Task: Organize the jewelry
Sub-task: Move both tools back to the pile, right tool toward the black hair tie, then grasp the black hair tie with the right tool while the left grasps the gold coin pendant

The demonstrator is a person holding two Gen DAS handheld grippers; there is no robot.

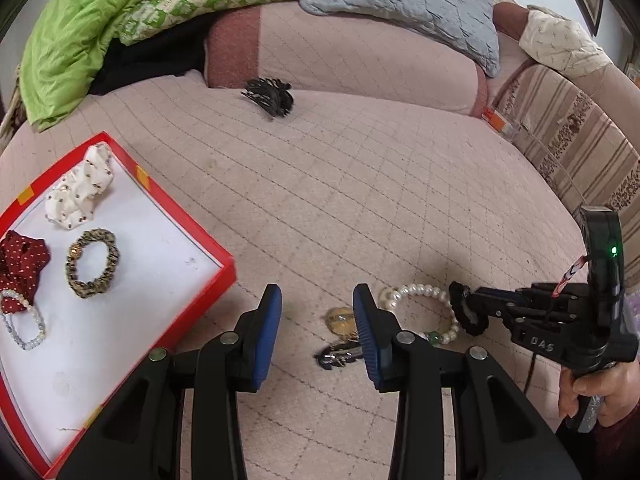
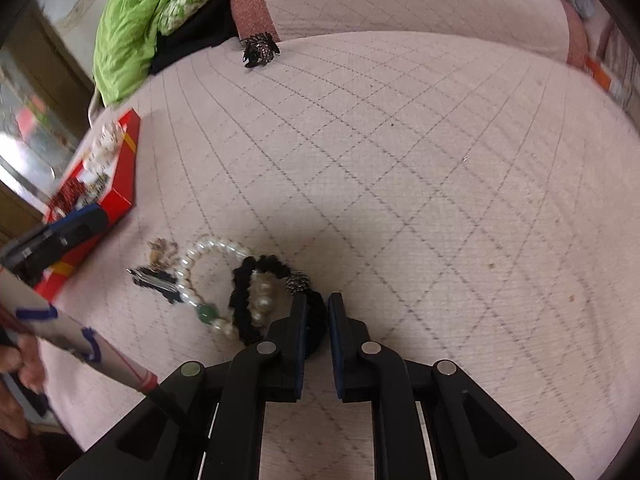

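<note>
A black scrunchie [image 2: 240, 280] with a beaded charm lies on the pink quilted bed, partly over a pearl bracelet [image 2: 200, 276] with a green bead. My right gripper [image 2: 318, 312] is shut on the scrunchie's near edge. The left wrist view shows the same grip from the side: right gripper [image 1: 460, 304], black scrunchie [image 1: 472, 322], pearl bracelet [image 1: 424, 292]. My left gripper [image 1: 316, 320] hangs open with nothing between its fingers, above a gold trinket [image 1: 340, 318] and a small black hair clip [image 1: 336, 356]. A red box [image 1: 188, 216] to the left holds three scrunchies and a bead bracelet.
A black claw clip [image 1: 268, 98] lies far back by a pink bolster [image 1: 360, 52]. Green bedding [image 1: 100, 20] and a grey pillow [image 1: 432, 0] are piled behind. A striped cushion [image 1: 580, 140] borders the bed on the right. A hand [image 1: 592, 392] holds the right gripper's handle.
</note>
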